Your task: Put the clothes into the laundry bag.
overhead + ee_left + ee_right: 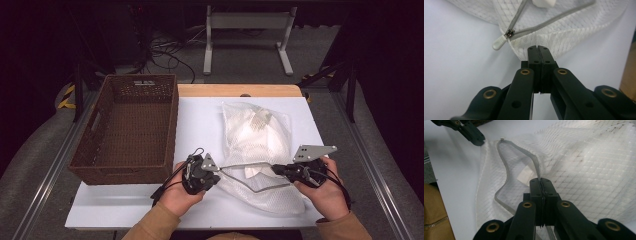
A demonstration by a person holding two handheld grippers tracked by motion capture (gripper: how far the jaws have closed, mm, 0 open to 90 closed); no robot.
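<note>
Both grippers clamp the mesh bag (257, 145), white garment inside; basket (131, 125) empty.

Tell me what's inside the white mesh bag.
Through the mesh bag, pale white folded fabric shows, bunched toward the far end. A white tag sits at the open zipper. What the fabric is, or anything beneath it, is covered.

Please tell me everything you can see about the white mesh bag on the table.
The mesh bag is white, soft netting with something white inside. It lies flat on the white table, right of the brown basket. Its grey zipper is open and curves along the near end; the slider has a white pull. The left gripper pinches its corner, and the right gripper pinches the zipper edge.
</note>
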